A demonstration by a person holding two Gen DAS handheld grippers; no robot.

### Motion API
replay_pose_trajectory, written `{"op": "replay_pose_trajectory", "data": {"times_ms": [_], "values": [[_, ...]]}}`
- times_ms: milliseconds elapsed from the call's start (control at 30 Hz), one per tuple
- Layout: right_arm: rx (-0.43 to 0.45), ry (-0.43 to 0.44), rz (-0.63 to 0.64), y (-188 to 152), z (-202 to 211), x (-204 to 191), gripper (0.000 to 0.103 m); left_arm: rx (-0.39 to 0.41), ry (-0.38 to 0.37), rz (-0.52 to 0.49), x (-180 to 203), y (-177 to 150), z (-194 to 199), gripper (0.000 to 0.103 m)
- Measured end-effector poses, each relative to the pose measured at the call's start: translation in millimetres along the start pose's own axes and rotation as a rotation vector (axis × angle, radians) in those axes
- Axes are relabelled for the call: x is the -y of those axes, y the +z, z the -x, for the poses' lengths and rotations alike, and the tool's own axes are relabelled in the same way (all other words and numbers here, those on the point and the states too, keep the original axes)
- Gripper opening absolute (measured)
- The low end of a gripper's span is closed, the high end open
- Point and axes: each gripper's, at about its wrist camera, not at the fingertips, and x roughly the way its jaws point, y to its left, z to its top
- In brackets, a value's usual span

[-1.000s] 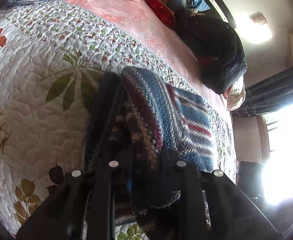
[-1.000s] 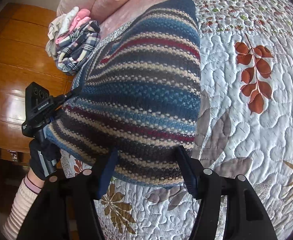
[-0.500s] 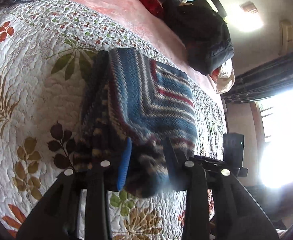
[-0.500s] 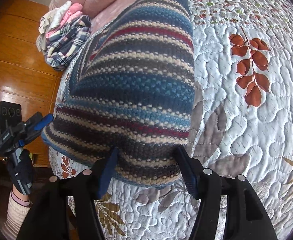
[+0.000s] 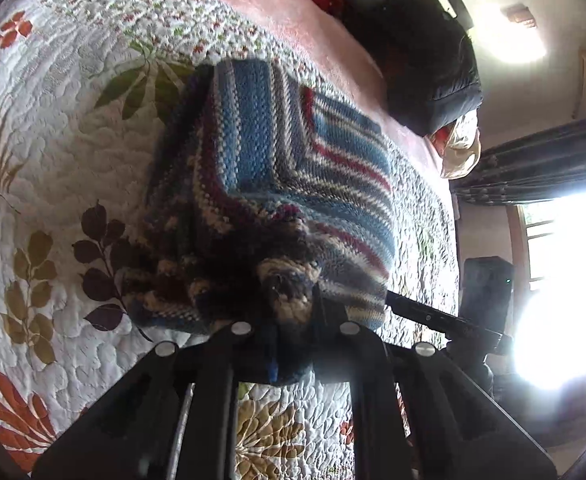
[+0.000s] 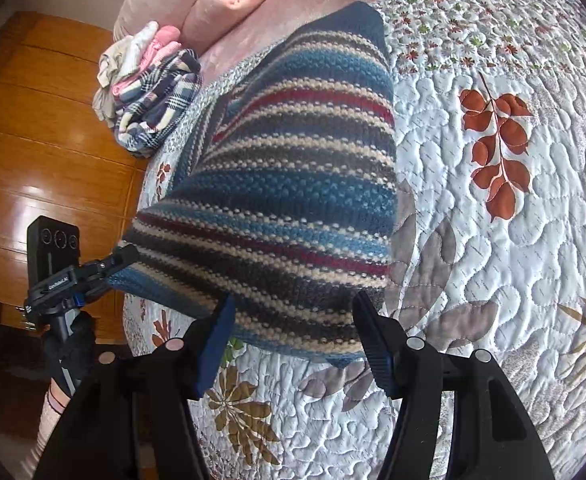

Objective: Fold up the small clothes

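A folded knit sweater (image 6: 293, 168) with blue, red, cream and grey stripes lies on the floral quilt (image 6: 513, 240). In the left wrist view the sweater (image 5: 293, 168) fills the middle, and my left gripper (image 5: 293, 312) is shut on its bunched near corner. The right wrist view shows that left gripper (image 6: 105, 268) pinching the sweater's left corner. My right gripper (image 6: 293, 320) stands open at the sweater's near edge, its fingers wide apart on either side of the hem. From the left wrist, the right gripper (image 5: 453, 320) appears beyond the sweater's right side.
A pile of plaid and pink clothes (image 6: 149, 92) sits at the quilt's far left corner beside a pink pillow (image 6: 221, 4). A dark jacket (image 5: 425, 64) lies on the pink sheet. Wooden floor (image 6: 33, 140) lies off the bed's left edge.
My left gripper, open and away from the sweater half a second ago, has come back to its corner and shut on it. The right gripper has stayed open at the near edge.
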Motion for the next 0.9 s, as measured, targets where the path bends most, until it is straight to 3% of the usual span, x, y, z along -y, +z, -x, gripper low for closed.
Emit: {"op": "replay_pose_trajectory", "data": {"times_ms": [133,333,433,533,700,900], "values": [[-0.023,0.031,-0.031,-0.3,-11.8,5.4,0.062,-0.008,0.036,-0.048,-10.7,-3.2,11.8,0.009],[-0.051,-0.056,-0.036,-8.4,-36.2,10.6,0.060,-0.074,0.160,-0.067,-39.4,-6.0,-31.6,0.010],[-0.071,-0.060,-0.054,-14.6,-44.9,17.9,0.059,-0.068,0.173,-0.063,-46.1,-6.3,-48.2,0.010],[-0.065,-0.052,-0.065,-17.8,-50.1,24.2,0.058,-0.053,0.164,-0.045,-48.3,-4.1,-59.4,0.012],[-0.062,-0.059,-0.052,-15.4,-50.3,19.1,0.056,-0.060,0.142,-0.029,-48.8,-6.9,-40.6,0.016],[-0.041,-0.011,-0.043,-13.9,-39.0,20.9,0.059,-0.001,-0.009,0.030,-41.9,6.7,-8.2,0.032]]}}
